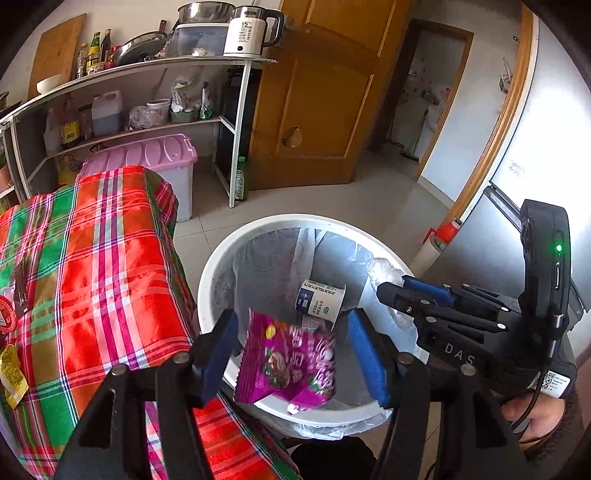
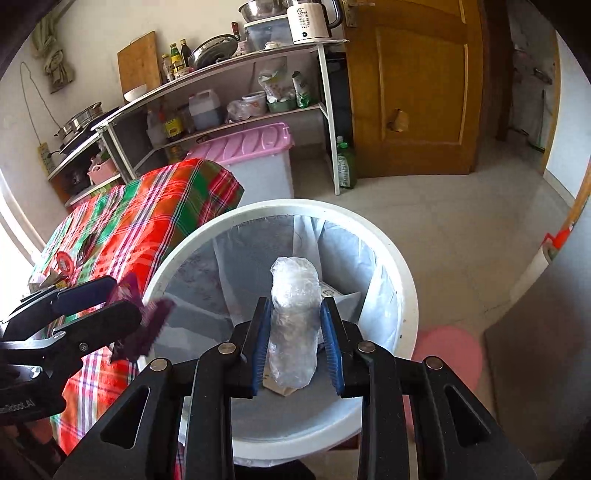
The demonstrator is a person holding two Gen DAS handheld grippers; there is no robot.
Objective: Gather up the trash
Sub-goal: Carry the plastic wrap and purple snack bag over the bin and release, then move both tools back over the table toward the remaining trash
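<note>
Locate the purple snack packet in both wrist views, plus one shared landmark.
Left wrist: purple foil snack packet at lower centre, loose between the left hand-held gripper's open blue pads, over the bin's near rim.
Right wrist: packet at left edge, blurred, at that gripper's tips, beside the plaid tablecloth.
Shared landmark: round white plastic trash bin with clear liner.

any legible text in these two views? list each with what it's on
"DAS": on the body of the right gripper.
"55": on the white kettle on the shelf.
Purple snack packet: large characters, too distorted to read.
Paper cup in the bin: print too small.
Left gripper: lettering cut off, unreadable.
</note>
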